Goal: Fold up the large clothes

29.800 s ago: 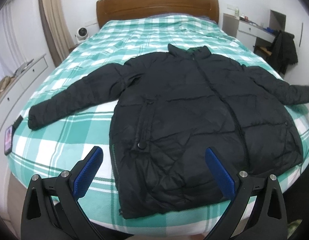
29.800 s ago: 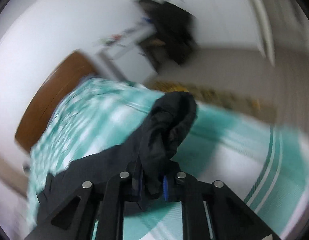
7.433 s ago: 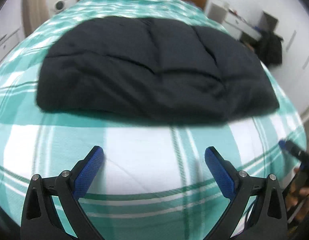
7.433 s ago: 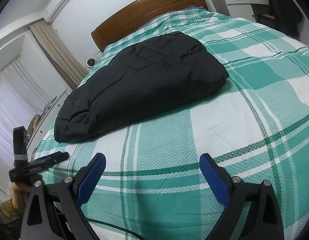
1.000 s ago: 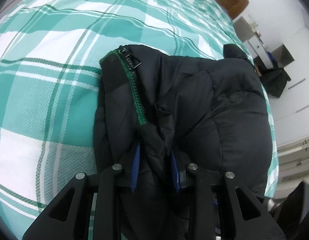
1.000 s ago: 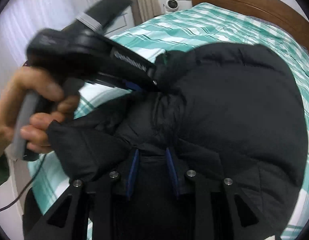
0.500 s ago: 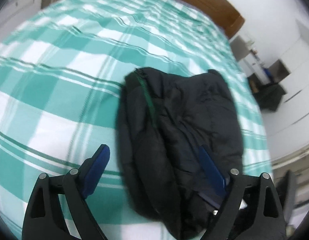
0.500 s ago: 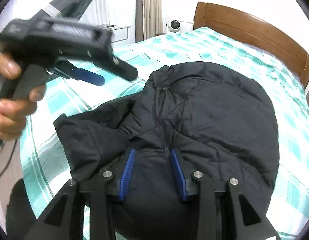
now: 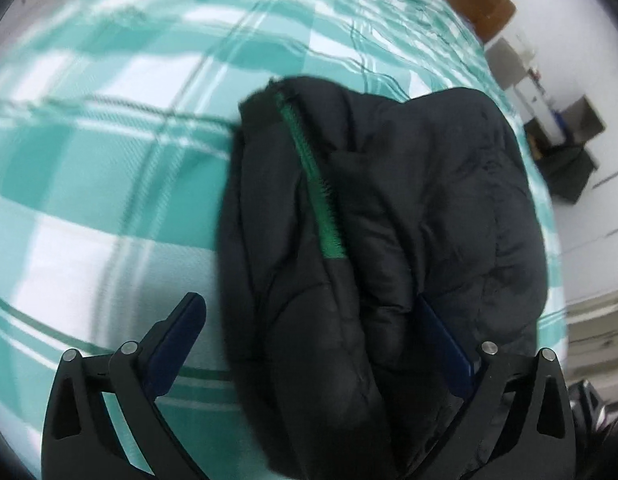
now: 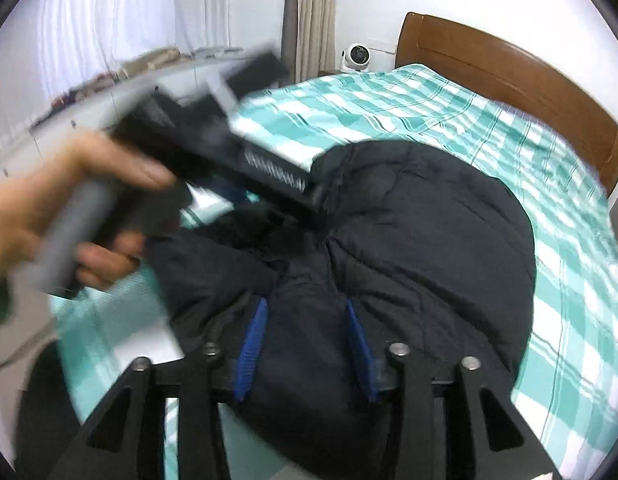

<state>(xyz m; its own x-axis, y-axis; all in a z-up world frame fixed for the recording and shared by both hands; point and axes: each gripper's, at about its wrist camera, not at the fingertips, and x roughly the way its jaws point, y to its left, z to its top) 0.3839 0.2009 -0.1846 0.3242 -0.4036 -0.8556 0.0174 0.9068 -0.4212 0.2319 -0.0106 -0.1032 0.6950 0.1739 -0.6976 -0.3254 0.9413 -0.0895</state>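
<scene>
The black puffer jacket point(image 9: 409, 216) lies folded in a thick bundle on the green-and-white checked bed point(image 9: 109, 160), its green zipper tape point(image 9: 313, 184) showing along one edge. My left gripper point(image 9: 313, 332) is open, its blue pads either side of the bundle's near end. In the right wrist view my right gripper point(image 10: 305, 332) is shut on a thick fold of the jacket point(image 10: 429, 240). The left gripper's body point(image 10: 213, 152), blurred and held by a hand, hangs over the jacket's left side.
A wooden headboard point(image 10: 509, 76) closes the far end of the bed. A small white camera point(image 10: 359, 56) and curtains stand beside it. A dresser point(image 10: 89, 96) runs along the left wall. A desk and dark chair point(image 9: 565, 152) stand past the bed's right side.
My left gripper let go of the jacket and opened wide, then moved back toward the bundle. My right gripper stays shut on its fold.
</scene>
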